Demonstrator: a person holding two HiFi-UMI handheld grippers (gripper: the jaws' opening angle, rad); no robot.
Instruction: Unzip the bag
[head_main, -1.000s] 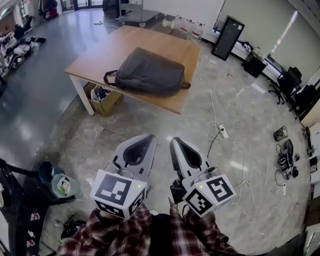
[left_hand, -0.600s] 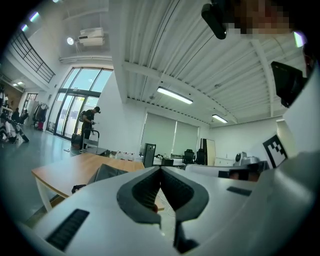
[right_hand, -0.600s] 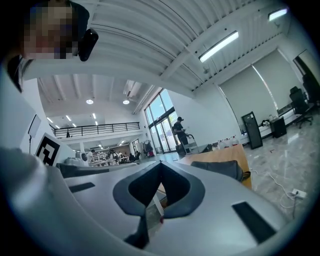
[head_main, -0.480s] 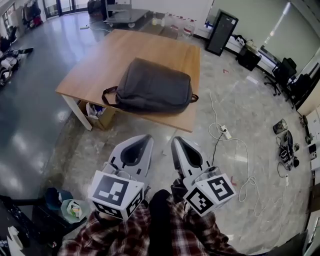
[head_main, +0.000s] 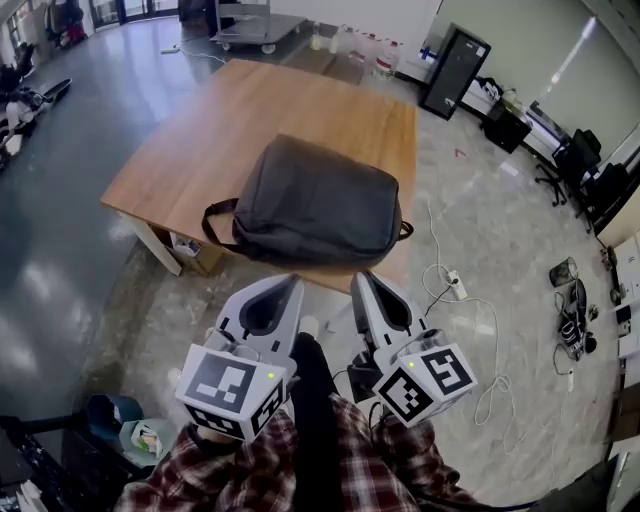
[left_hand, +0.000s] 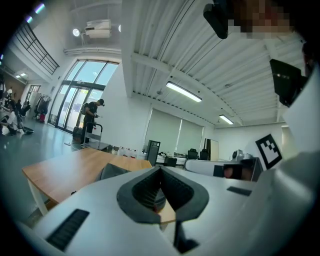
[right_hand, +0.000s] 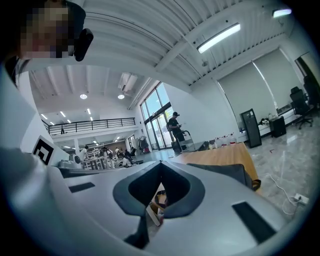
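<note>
A dark grey backpack (head_main: 320, 205) lies flat on a wooden table (head_main: 250, 110), its strap loop at the left end and its zip closed as far as I can see. Both grippers are held low near my body, well short of the table's front edge. My left gripper (head_main: 290, 282) has its jaws closed together at the tip, empty. My right gripper (head_main: 362, 277) is likewise shut and empty. The left gripper view shows the left gripper (left_hand: 160, 169) with the backpack (left_hand: 112, 171) beyond it. Past the right gripper (right_hand: 161, 164), the right gripper view catches the backpack (right_hand: 230, 172).
A cardboard box (head_main: 190, 250) sits under the table's front left corner. A power strip (head_main: 455, 283) and loose cables lie on the floor to the right. A black cabinet (head_main: 455, 65) stands behind the table. A person (left_hand: 92, 117) stands far off by a cart.
The table and backpack have come nearer and lower in the head view, as I have moved towards them. Both grippers keep the same shut pose in front of my body.
</note>
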